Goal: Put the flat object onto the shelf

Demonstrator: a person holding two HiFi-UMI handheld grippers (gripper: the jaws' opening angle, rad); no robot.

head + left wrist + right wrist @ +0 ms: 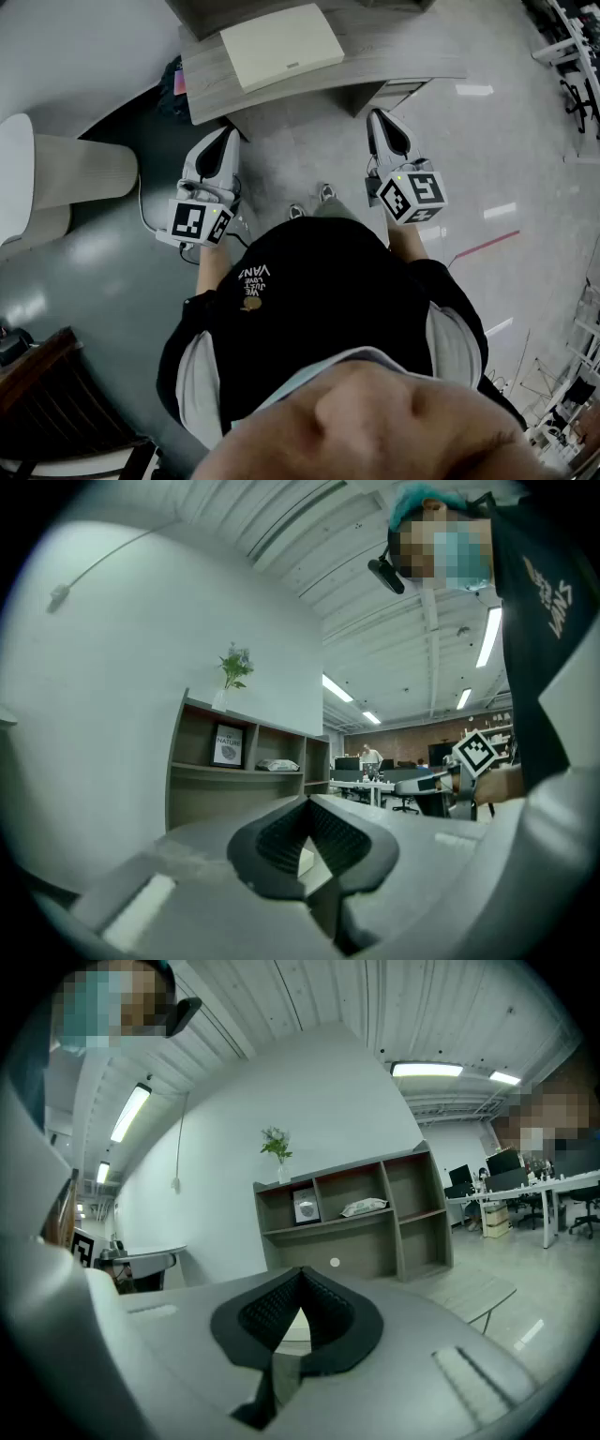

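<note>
Jaws on left gripper (228,139) and right gripper (379,118) are pressing together, empty; cream flat board (281,45) is lying ahead between them, long axis crosswise.

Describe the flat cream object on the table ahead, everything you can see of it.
The flat object is a thin cream rectangular slab with rounded corners and a smooth matte face. A small dark mark sits by its near long edge. It lies flat, slightly askew, on the wood-grain table, uncovered. Only the table touches it; the left gripper and right gripper are short of it, fingers shut and empty.
</note>
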